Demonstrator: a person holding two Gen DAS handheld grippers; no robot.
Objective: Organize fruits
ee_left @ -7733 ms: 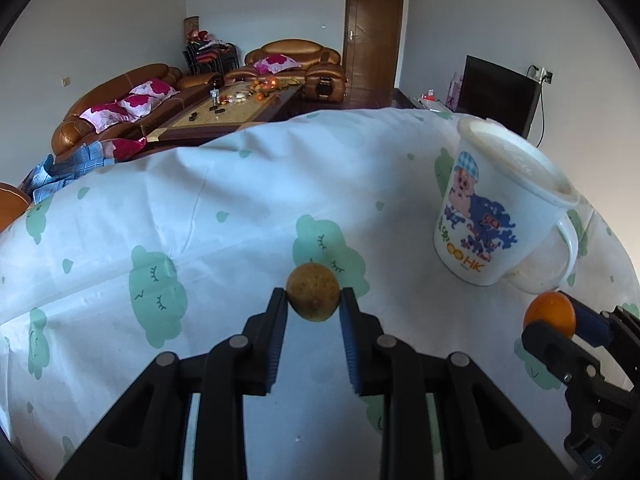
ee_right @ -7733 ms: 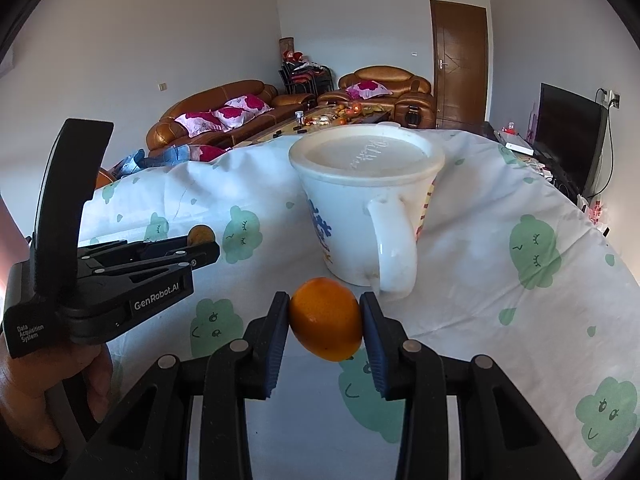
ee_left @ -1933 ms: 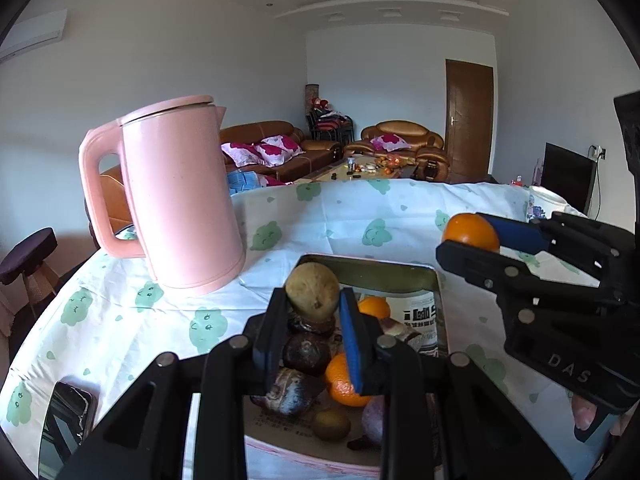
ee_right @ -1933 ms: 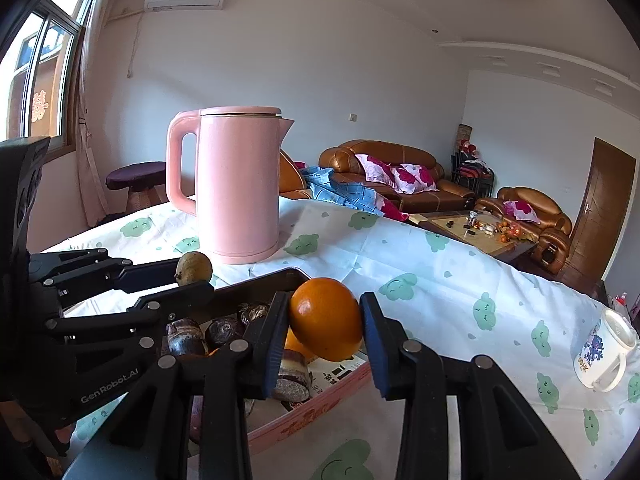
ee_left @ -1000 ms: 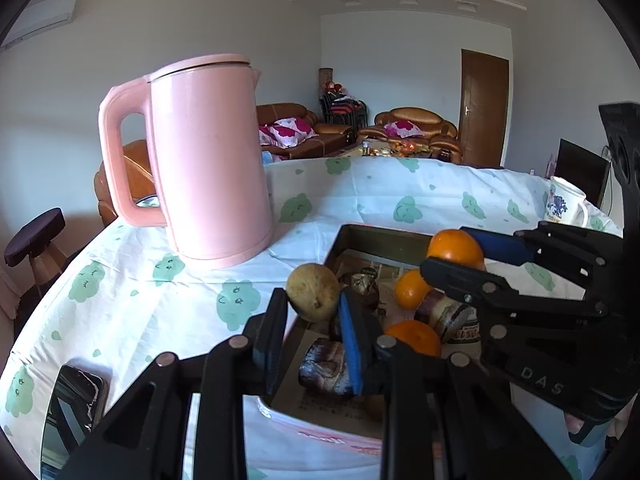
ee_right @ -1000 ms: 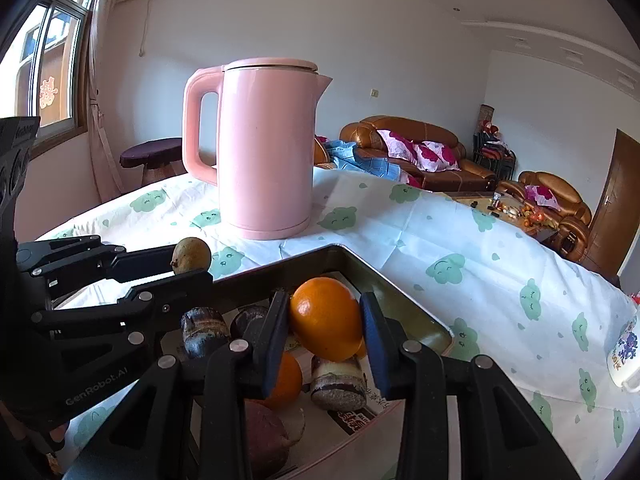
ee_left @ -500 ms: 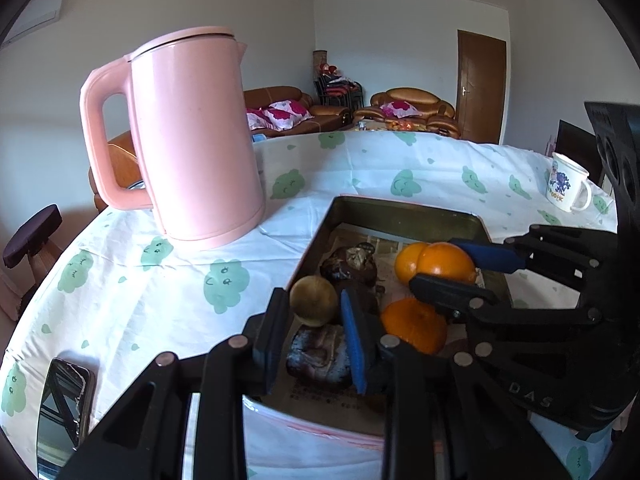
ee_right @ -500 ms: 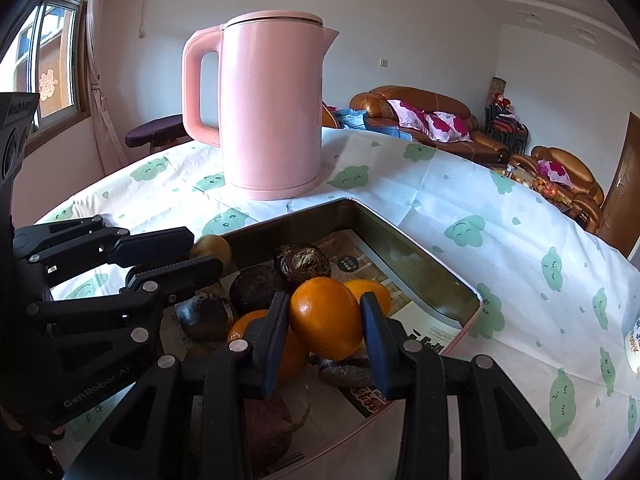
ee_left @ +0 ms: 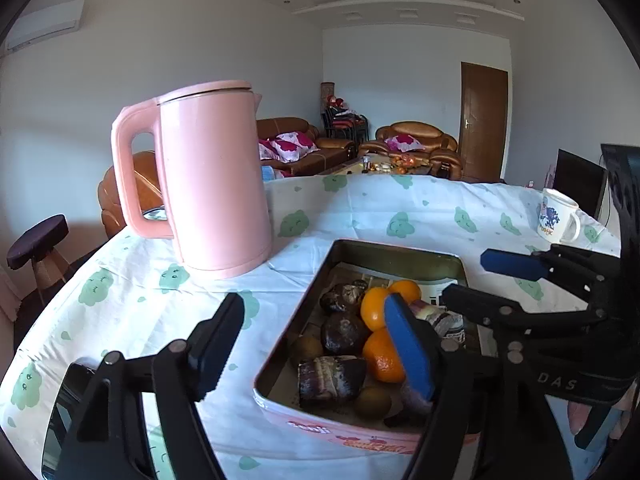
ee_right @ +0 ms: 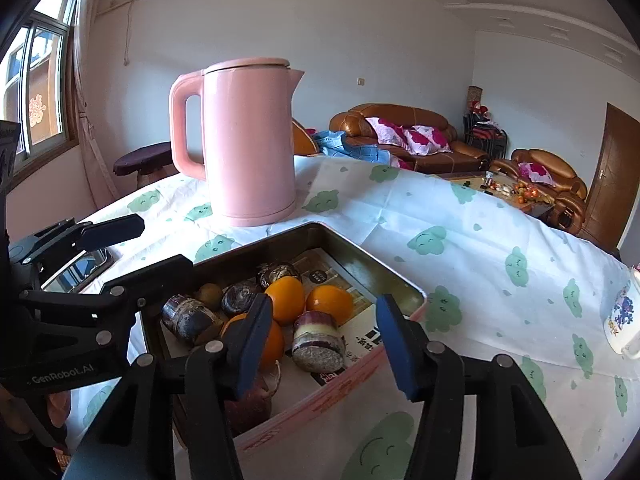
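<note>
From your left wrist, the left tongs (ee_left: 312, 344) are spreading, empty, straddling the tin's (ee_left: 396, 250) near-left rim; the kettle (ee_left: 212, 184) stands just beyond.

From your right wrist, the right tongs (ee_right: 322, 336) are also spreading, empty, above the oranges (ee_right: 285, 298) inside the tin; open table (ee_right: 480, 248) lies rightward.

A table under a white tablecloth (ee_left: 360, 208) printed with green clouds carries everything. From the left wrist view, a pink kettle (ee_left: 212, 180) stands at eleven o'clock, a fruit-filled tin tray (ee_left: 316, 280) at centre, a cartoon mug (ee_left: 558, 216) at two o'clock and a phone (ee_left: 60, 412) at eight.
</note>
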